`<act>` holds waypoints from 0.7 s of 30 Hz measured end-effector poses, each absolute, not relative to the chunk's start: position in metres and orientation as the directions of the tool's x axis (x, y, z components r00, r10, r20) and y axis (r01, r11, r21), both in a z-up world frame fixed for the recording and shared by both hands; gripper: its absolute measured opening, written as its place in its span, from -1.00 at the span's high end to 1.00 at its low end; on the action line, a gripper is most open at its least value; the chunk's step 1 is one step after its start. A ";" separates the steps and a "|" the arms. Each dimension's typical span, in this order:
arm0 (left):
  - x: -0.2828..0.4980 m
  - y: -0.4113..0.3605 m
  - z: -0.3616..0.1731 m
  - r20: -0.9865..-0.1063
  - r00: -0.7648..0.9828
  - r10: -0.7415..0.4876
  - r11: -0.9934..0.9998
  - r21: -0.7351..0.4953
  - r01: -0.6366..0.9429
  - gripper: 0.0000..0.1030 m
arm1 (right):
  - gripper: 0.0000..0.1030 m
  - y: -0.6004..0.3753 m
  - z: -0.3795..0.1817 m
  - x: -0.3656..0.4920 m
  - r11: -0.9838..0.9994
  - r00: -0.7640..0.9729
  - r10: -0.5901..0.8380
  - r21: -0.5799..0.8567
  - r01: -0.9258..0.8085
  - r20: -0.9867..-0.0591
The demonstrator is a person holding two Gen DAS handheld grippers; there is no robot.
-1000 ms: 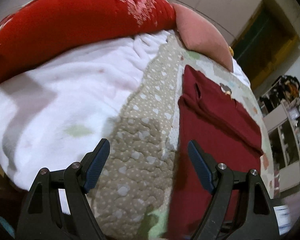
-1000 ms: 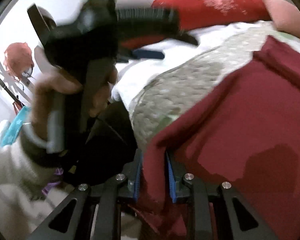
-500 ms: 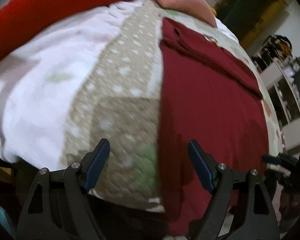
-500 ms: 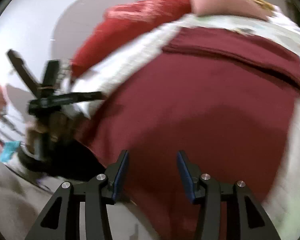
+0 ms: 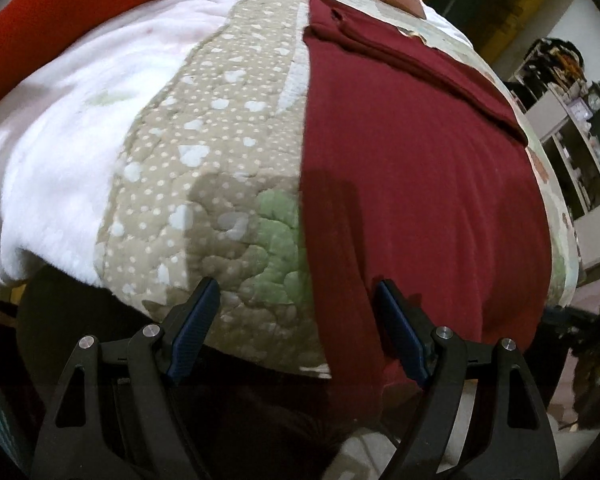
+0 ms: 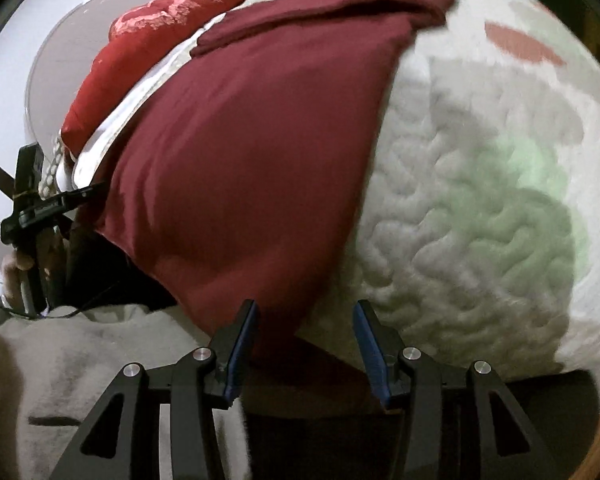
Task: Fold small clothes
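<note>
right tongs (image 6: pixel 305 346): I've let go of the garment (image 6: pixel 260 152); spread, empty
left tongs (image 5: pixel 298 330): spread wide over its near edge
garment: now flat on bed (image 5: pixel 228 168); next fold can start

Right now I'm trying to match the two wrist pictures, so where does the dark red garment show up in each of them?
Left wrist: the dark red garment fills the right half, running down between the left tongs.
Right wrist: it fills the left and centre, its near corner between the right tongs.
Shared landmark: the bright red blanket, top left in both.
</note>
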State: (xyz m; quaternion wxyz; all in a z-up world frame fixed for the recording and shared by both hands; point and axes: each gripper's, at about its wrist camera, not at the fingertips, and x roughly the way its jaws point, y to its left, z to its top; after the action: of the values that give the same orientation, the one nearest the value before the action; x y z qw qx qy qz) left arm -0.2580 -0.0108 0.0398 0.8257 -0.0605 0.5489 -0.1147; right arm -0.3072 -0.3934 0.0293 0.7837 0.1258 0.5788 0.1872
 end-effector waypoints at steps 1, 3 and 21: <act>-0.259 -0.009 0.040 -0.892 0.373 -0.257 0.966 -0.230 0.115 -0.56 | 0.08 -0.392 0.026 -0.307 0.888 0.259 0.459 0.435 -0.148 -0.850; -0.259 -0.005 0.036 -0.896 0.360 -0.261 0.965 -0.239 0.103 -0.56 | 0.08 -0.390 0.019 -0.308 0.873 0.259 0.487 0.465 -0.147 -0.834; -0.256 -0.015 0.029 -0.907 0.352 -0.229 0.973 -0.204 0.108 -0.56 | 0.39 -0.359 -0.005 -0.296 0.803 0.226 0.597 0.571 -0.173 -0.770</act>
State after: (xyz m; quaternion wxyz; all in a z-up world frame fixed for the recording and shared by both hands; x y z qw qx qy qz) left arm -0.2561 -0.0153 0.0293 0.8205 -0.0543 0.5597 -0.1026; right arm -0.2957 -0.3589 -0.0053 0.7605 0.1862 0.5682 0.2531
